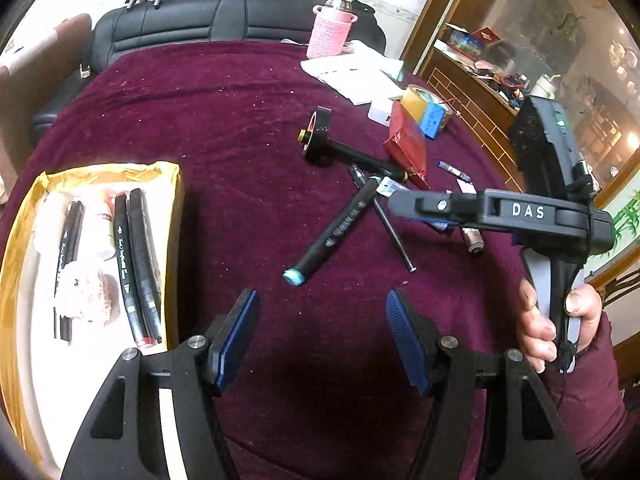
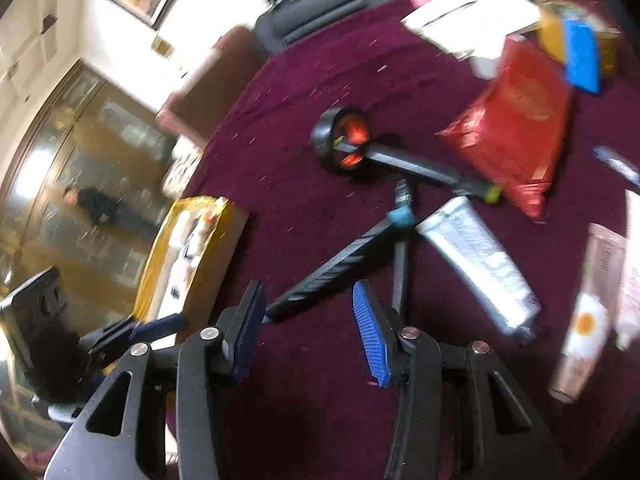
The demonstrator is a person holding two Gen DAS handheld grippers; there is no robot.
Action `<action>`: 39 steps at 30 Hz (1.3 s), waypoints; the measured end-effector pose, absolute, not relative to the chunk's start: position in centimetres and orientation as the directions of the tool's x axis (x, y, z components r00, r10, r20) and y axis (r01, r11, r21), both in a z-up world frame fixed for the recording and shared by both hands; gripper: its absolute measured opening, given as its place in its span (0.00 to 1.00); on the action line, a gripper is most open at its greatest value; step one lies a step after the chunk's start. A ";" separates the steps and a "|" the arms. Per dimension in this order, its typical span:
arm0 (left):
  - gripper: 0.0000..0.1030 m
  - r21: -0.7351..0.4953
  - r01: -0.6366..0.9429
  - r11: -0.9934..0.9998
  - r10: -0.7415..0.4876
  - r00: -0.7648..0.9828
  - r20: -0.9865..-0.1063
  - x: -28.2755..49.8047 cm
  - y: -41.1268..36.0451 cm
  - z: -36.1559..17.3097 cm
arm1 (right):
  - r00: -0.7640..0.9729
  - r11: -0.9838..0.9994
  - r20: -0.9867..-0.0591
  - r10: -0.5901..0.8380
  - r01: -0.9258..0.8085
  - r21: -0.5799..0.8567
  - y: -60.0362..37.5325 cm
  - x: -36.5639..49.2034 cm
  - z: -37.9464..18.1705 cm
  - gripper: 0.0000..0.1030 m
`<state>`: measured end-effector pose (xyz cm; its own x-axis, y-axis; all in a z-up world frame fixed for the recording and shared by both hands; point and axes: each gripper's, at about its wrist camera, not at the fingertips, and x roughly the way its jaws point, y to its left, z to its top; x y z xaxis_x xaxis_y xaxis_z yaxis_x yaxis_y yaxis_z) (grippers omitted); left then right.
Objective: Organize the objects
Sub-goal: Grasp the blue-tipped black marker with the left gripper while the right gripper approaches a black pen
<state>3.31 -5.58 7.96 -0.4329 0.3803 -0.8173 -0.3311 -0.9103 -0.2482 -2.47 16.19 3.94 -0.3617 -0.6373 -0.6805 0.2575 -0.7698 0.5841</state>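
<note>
From the left wrist, the left gripper is hanging over bare maroon cloth, its jaws standing spread with nothing between them. At nine o'clock the yellow box is already holding several black markers and some pale items that are too washed out to identify. At twelve o'clock from the jaws, a black marker with a teal cap is lying loose, crossing a thin dark pen. Beyond them a black handled roller is lying beside a red packet. At three o'clock a hand is carrying the right gripper over the clutter; whether its jaws are holding anything cannot be told from this side. I judge the sorting to be partway along, with the loose marker as the likely next pick.

From the right wrist, everything is smeared by motion. The right gripper is pointing down at the marker, jaws spread and gripping nothing, with the marker's near end lying just ahead of the left pad. The next move seems to call for settling, straddling the barrel and closing without snagging the pen underneath. A silver tube is lying at two o'clock, a pale tube at three. The box is sitting at nine o'clock, its contents unreadable.
</note>
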 end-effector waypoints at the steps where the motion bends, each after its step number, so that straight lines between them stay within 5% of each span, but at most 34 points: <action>1: 0.58 -0.243 -0.330 -0.912 0.376 -0.433 -0.819 3.3 -5.5 7.9 | -0.396 -0.788 -0.685 -0.612 0.234 0.569 16.8 -2.2 3.9 0.43; 20: 0.58 -0.048 -0.327 -0.944 0.212 -0.486 -0.848 -1.8 -3.5 7.6 | -0.617 -0.733 -0.523 -0.588 0.131 0.668 23.6 -0.3 2.7 0.45; 35: 0.58 0.139 -0.448 -0.883 0.097 -0.464 -0.880 -6.3 3.2 2.1 | -0.615 -0.721 -0.514 -0.599 0.134 0.680 23.5 -0.7 2.7 0.49; 39: 0.58 0.087 -0.435 -0.896 0.131 -0.447 -0.885 -7.2 3.0 1.7 | -0.620 -0.718 -0.508 -0.597 0.132 0.683 23.7 -0.6 2.7 0.49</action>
<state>-7.21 2.96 1.75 -0.4466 0.1306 -0.8851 -0.4352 -0.8961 0.0874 -0.63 23.71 2.73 -0.6202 -0.5975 -0.5083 0.1325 -0.7184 0.6829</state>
